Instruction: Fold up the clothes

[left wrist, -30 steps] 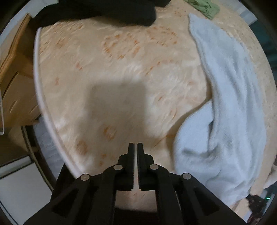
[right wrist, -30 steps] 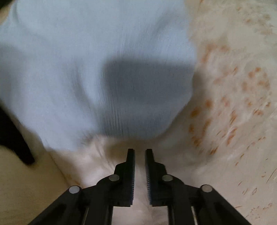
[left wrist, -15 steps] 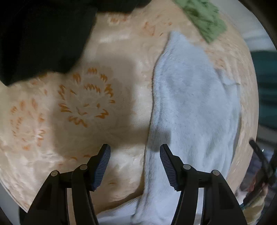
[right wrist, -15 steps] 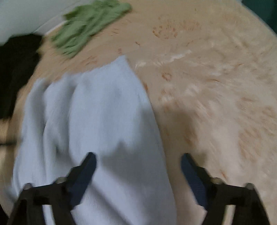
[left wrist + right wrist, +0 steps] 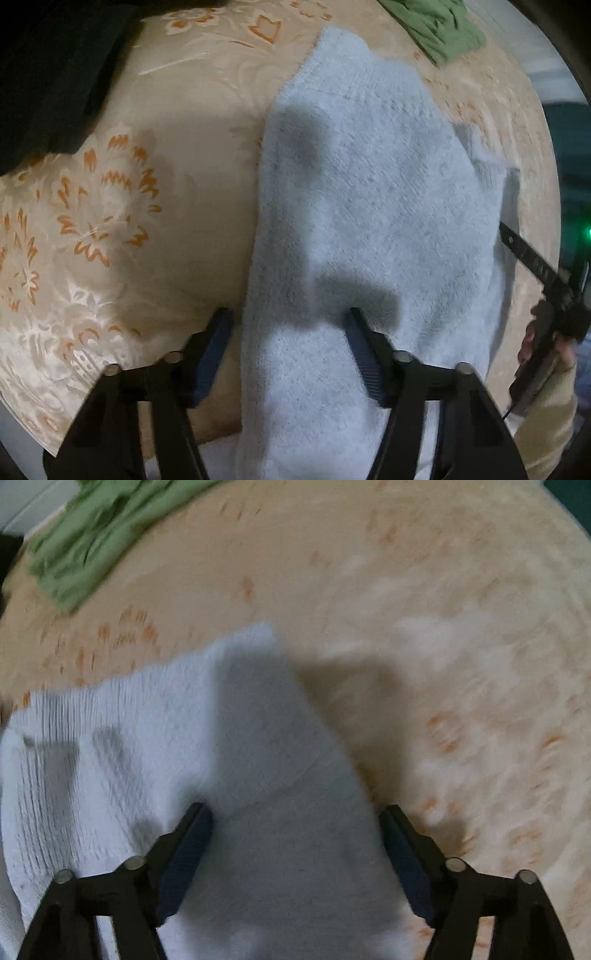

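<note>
Both grippers are hovering with jaws spread wide over the pale blue garment (image 5: 369, 221), which is lying lengthwise on the patterned bedspread (image 5: 110, 221). The left gripper (image 5: 288, 332) is straddling its left edge; the right gripper (image 5: 295, 830) is straddling its right edge. Judged step: positioning for an edge grasp; closing on fabric appears next. Only the left view is showing the black clothing (image 5: 55, 74); the green garment (image 5: 96, 542) appears in both.
</note>
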`<state>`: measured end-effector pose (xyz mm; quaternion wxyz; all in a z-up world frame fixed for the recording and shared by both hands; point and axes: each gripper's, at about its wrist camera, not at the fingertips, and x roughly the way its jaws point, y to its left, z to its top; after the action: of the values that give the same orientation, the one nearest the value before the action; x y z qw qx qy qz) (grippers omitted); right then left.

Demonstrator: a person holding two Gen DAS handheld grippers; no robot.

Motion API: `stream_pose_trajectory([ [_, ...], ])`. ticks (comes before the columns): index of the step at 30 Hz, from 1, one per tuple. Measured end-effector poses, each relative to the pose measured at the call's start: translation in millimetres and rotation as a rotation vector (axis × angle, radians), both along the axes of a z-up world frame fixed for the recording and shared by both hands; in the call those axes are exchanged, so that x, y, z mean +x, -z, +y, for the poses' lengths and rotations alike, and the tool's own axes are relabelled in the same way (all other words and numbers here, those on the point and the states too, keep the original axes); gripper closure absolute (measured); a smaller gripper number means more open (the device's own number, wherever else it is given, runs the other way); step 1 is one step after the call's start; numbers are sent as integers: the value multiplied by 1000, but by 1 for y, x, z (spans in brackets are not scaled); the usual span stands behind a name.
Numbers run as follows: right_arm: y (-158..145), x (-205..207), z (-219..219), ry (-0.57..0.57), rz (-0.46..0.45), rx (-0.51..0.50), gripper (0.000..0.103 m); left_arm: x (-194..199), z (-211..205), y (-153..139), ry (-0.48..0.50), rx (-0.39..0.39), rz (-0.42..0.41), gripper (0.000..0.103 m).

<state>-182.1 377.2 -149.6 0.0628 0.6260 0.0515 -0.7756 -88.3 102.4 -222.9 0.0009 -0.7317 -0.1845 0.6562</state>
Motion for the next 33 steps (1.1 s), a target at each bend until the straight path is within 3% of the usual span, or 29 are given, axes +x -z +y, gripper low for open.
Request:
stream_pose_trajectory([
  [1, 0, 0, 2, 1, 3, -13, 40, 3, -4, -2, -24, 20, 17, 97],
  [2, -4, 0, 6, 5, 12, -40, 61, 5, -9, -4, -37, 71, 30, 96],
  [3, -7, 1, 10, 8, 20, -67, 76, 7, -15, -6, -50, 124, 43, 96],
  [4, -11, 2, 14, 11, 28, -94, 95, 10, -20, -10, -57, 121, 74, 96],
  [10, -65, -25, 52, 152, 205, -148, 96, 14, -67, -33, -178, 169, 191, 96],
  [14, -109, -47, 64, 195, 326, -158, 96, -15, -60, -98, -137, 111, 363, 96],
  [17, -136, -61, 62, 236, 410, -156, 96, -14, -74, -120, -119, 61, 463, 96],
  [18, -140, -67, 58, 254, 435, -136, 96, -21, -78, -121, -125, 53, 470, 96],
  [19, -137, -74, 54, 266, 438, -102, 95, -13, -92, -116, -145, 53, 425, 95],
  [21, -113, -89, 46, 271, 325, -37, 83, -12, -111, -91, -185, 41, 312, 93],
  [22, -98, -93, 42, 272, 259, 2, 61, -20, -96, -68, -193, -4, 246, 93],
  [23, -82, -94, 39, 275, 194, 48, 52, -29, -80, -46, -200, -51, 180, 93],
  [24, -71, -89, 40, 276, 160, 70, 51, -25, -85, -32, -213, -73, 129, 93],
  [27, -61, -57, 63, 298, 168, -31, 41, -3, -111, -23, -285, 19, 136, 91],
  [30, -66, 4, 110, 339, 162, -238, 38, 29, -136, -40, -260, 11, 200, 75],
  [33, -68, 86, 152, 334, 79, -382, 38, 61, -147, -57, -190, 7, 249, 60],
])
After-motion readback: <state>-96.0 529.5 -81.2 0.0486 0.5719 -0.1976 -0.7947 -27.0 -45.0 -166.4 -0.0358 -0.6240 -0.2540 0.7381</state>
